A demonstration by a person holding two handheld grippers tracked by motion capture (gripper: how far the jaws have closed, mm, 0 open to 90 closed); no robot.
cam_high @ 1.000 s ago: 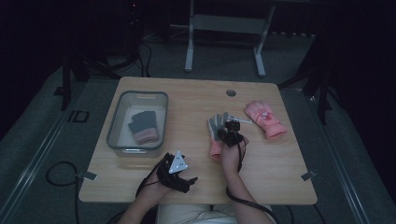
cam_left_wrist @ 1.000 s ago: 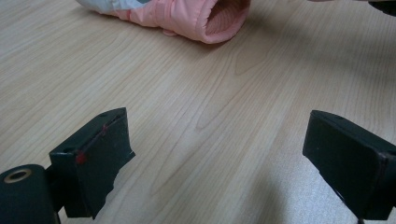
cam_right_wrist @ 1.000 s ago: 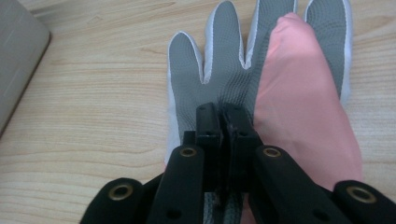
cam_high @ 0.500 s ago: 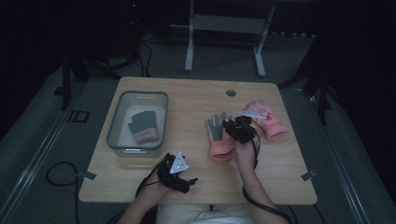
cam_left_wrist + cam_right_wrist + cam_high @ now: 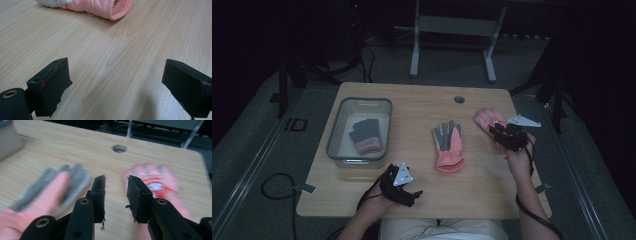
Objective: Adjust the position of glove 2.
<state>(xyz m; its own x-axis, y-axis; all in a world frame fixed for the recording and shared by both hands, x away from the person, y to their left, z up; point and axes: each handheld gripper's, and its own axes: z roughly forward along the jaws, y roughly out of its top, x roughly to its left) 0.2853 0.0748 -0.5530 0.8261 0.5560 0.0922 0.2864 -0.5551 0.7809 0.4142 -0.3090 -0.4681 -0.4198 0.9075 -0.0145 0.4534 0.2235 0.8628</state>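
right gripper view: right gripper (image 5: 115, 187) opening, empty, near pink glove (image 5: 156, 183).

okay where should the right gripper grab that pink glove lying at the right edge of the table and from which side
Probably the knit cuff. The pink glove lies flat with its fingers pointing toward the table's far edge and its cuff toward the person, so the right gripper, its jaws part open with nothing between them, could come down from the near side and pinch the thicker cuff end rather than the thin fingers.

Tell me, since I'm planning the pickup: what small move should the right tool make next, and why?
Probably lower the right tool onto the pink glove ahead of it. Its jaws have just been opening, nothing lies between them, and one glove already sits in the clear bin.
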